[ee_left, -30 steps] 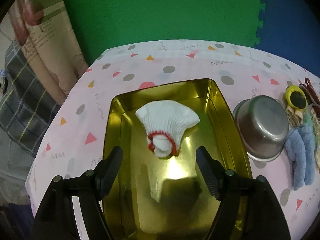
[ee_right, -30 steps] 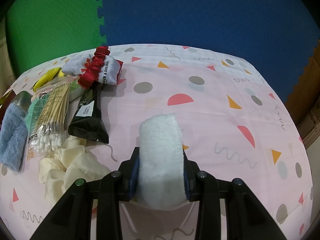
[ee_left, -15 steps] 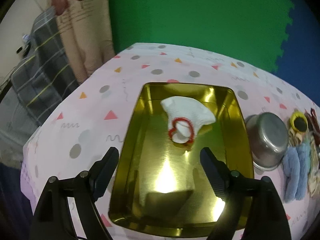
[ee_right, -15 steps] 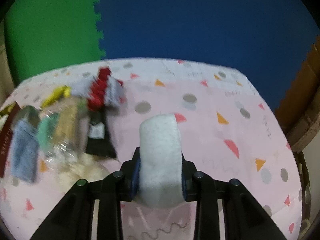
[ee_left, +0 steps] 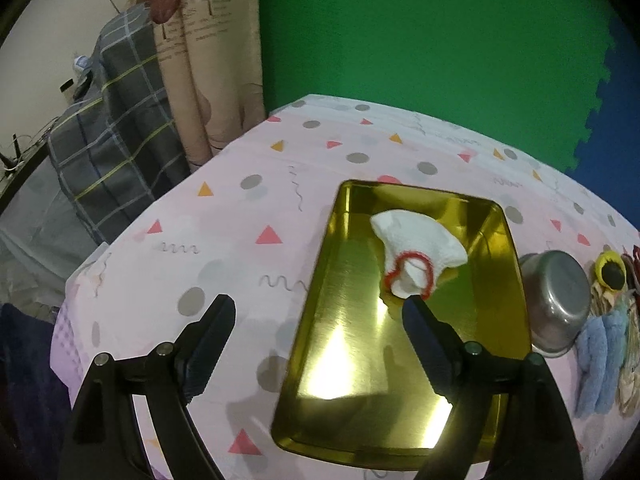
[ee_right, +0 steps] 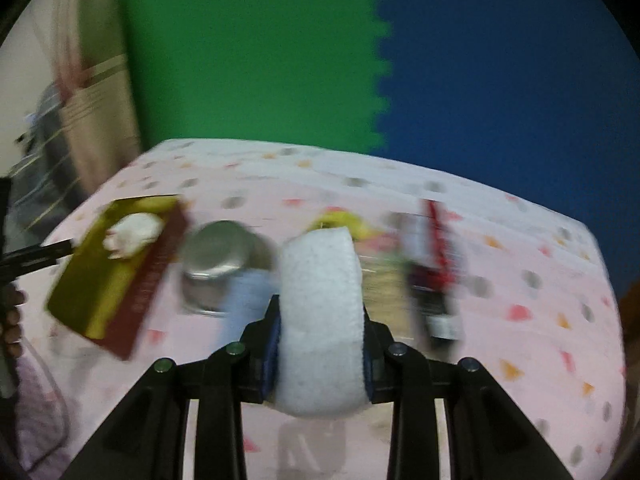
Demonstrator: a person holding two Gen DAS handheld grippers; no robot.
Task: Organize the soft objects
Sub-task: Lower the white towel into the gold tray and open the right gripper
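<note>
Here we are holding the left gripper (ee_left: 316, 316) above the near end of the gold tray (ee_left: 328, 264), and its jaws are spreading wider with nothing between them. The white glove with the red cuff (ee_left: 416, 252) is lying inside the tray toward its far end, apart from both fingers; the tip of the right-hand finger is overlapping the cuff in the left wrist view, but we cannot tell that it is touching. The tray is sitting on the pink patterned tablecloth (ee_left: 240, 240), with a steel bowl (ee_left: 556, 304) just beside its right edge and a blue fluffy cloth (ee_left: 600, 364) further right, beside a heap of small items that we cannot make out

In the right wrist view, which is blurring heavily, we are clamping the right gripper (ee_right: 320, 336) on a white fluffy pad (ee_right: 320, 320), the pads pressing both its sides. The pad is standing up between the fingers, above the tablecloth. Beyond it the tray, glove and bowl are showing at the left
</note>
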